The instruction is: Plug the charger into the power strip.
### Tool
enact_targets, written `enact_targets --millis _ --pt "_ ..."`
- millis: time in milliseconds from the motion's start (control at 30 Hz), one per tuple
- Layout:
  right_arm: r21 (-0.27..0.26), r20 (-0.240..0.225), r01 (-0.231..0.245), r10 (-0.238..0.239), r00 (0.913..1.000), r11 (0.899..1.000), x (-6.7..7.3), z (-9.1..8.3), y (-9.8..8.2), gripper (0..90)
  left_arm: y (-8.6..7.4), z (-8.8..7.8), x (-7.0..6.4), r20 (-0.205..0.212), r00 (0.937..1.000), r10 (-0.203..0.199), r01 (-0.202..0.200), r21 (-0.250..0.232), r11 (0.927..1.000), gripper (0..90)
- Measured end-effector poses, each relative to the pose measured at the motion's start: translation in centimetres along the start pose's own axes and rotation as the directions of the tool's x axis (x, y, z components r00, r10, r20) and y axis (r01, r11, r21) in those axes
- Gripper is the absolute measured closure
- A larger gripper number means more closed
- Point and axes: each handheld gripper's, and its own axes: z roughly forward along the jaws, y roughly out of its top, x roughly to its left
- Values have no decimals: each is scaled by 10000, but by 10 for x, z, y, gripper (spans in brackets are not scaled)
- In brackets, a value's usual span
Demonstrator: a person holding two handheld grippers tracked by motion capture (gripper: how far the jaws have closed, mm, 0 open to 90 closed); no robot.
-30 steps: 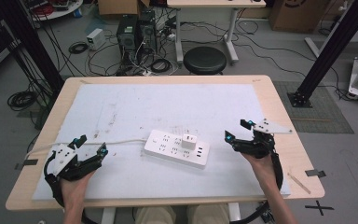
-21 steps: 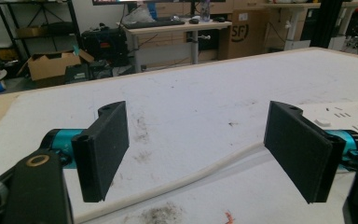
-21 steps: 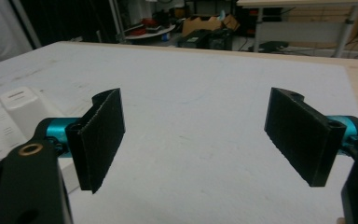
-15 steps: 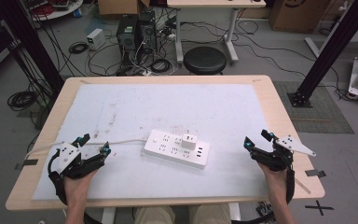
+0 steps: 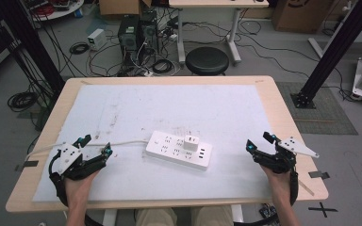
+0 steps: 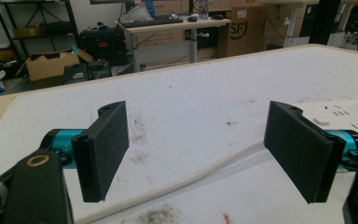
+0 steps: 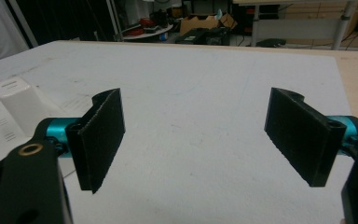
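Power strip (image 5: 179, 149), white and long, lies flat near the middle of the table's near half, on the white mat (image 5: 169, 108) that covers the wooden table (image 5: 283, 108). A small white charger block (image 5: 191, 142) stands plugged into its top, toward the strip's right end. The strip's white cord (image 5: 122, 143) runs off its left end toward the table's left edge.

Nearest the person, the left gripper (image 5: 94, 149) rests on the mat at the near left, its jaws spread wide with nothing between them; in the left gripper view the cord (image 6: 191, 179) passes across the mat just beyond the open jaws and the strip's corner (image 6: 349, 112) shows at the right. The right gripper (image 5: 259, 141) sits at the near right, well apart from the strip, its jaws likewise wide apart and empty; the right gripper view catches the charger block (image 7: 21, 105) at its left.

Farther off, behind the table, a round black stool (image 5: 207, 60) stands on the floor among cables and computer boxes (image 5: 136, 37).
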Motion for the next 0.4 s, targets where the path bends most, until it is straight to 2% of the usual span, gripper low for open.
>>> enact_targets --millis 400 --pt "141 -166 128 -126 9998 9998 1 1 -1 205 -1 0 -1 9 10000 -4 4 17 10000 221"
